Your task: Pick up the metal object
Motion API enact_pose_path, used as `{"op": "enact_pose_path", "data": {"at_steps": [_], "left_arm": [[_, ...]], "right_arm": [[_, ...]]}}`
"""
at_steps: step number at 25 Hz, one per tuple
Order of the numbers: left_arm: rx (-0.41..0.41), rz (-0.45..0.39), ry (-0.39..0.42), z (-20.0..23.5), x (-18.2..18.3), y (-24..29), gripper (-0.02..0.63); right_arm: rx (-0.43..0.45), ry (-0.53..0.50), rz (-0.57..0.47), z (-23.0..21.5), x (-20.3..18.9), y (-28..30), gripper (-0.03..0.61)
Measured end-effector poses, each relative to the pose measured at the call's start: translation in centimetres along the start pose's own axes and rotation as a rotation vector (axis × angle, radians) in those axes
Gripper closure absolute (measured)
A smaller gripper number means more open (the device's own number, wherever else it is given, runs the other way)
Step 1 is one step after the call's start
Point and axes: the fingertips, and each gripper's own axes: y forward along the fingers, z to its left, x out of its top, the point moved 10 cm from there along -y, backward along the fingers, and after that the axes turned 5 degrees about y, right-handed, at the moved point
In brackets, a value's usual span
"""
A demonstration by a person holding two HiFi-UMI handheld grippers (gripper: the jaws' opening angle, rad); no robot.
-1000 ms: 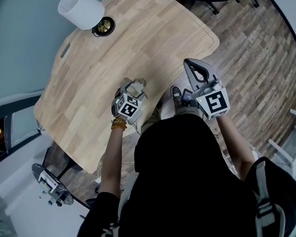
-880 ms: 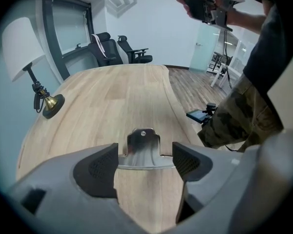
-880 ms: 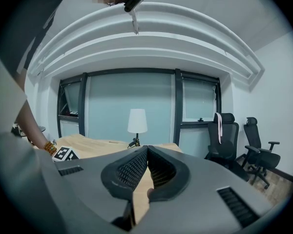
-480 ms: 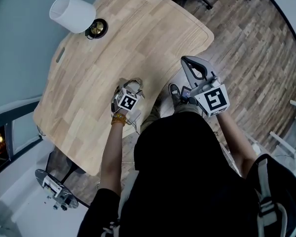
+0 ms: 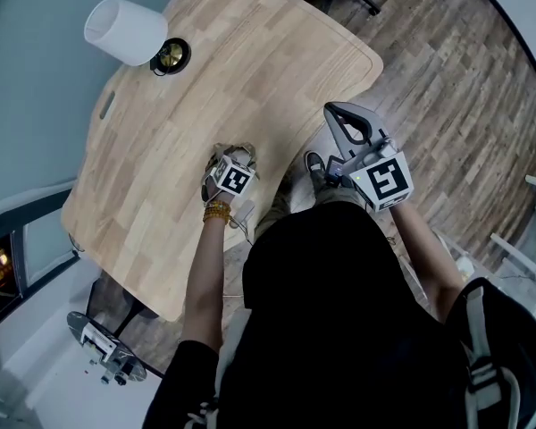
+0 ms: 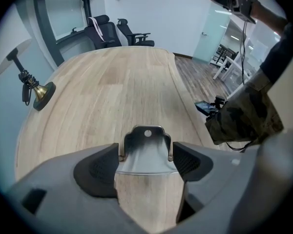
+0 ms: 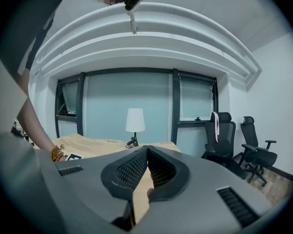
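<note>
Left gripper: we're closing it on the shiny bent sheet-metal bracket with a round hole. The dark ribbed pads are pressing in on its left and right sides. The holed end is pointing far and the flared end is sitting near, back between the jaws. We can't tell whether the bracket is resting on the wood or sitting just clear of it.

In the head view, the left gripper is working low over the near edge of the light wooden table with rounded corners, close to our body. Our left wrist behind it is wearing an orange beaded bracelet.

Right gripper: we're keeping its jaws together at the tips with nothing between them. We're holding it off the table, to the right of the table edge and over the grey-brown plank floor, with its nose pointing far.

At the far left of the table, well apart from both grippers, a lamp with a white cylindrical shade and a round brass base is standing. Two black office chairs are sitting beyond the far end of the table, by the glass wall.
</note>
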Motion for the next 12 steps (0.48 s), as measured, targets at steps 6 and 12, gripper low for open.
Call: {"op": "enact_pose_path", "data": {"at_steps": [6, 12], "left_arm": [[-0.052, 0.083, 0.003, -0.4, 0.3, 1.2, 0.286], [-0.059, 0.12, -0.009, -0.8, 0.8, 1.3, 0.314]], "right_arm": [[-0.005, 0.003, 0.004, -0.3, -0.1, -0.3, 0.575], [-0.011, 0.013, -0.004, -0.3, -0.2, -0.7, 0.575]]}}
